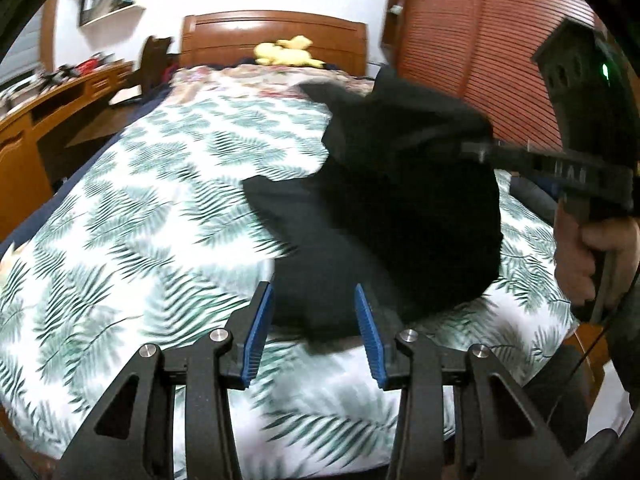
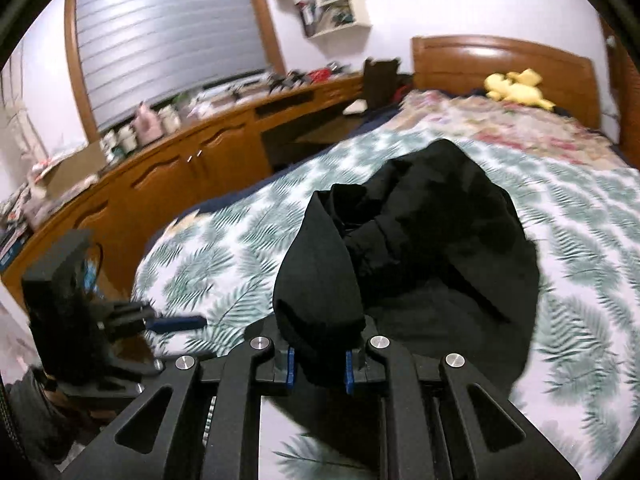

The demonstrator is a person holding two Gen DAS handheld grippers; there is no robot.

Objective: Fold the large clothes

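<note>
A large black garment [image 1: 384, 216] lies bunched on a bed with a leaf-print cover [image 1: 160, 208]. My left gripper [image 1: 314, 312] is open, its blue pads either side of the garment's near edge, holding nothing. My right gripper [image 2: 320, 356] is shut on a fold of the black garment [image 2: 320, 272] and lifts it off the bed; the rest of the cloth [image 2: 448, 240] hangs and piles behind. In the left wrist view the right gripper [image 1: 480, 152] comes in from the right, pinching the raised cloth. The left gripper [image 2: 180, 322] shows low at left in the right wrist view.
A yellow plush toy [image 1: 288, 54] lies by the wooden headboard [image 1: 276, 32]. A long wooden desk with cabinets [image 2: 180, 152] and clutter runs along the bed's left side. A slatted wooden wardrobe [image 1: 480, 40] stands to the right.
</note>
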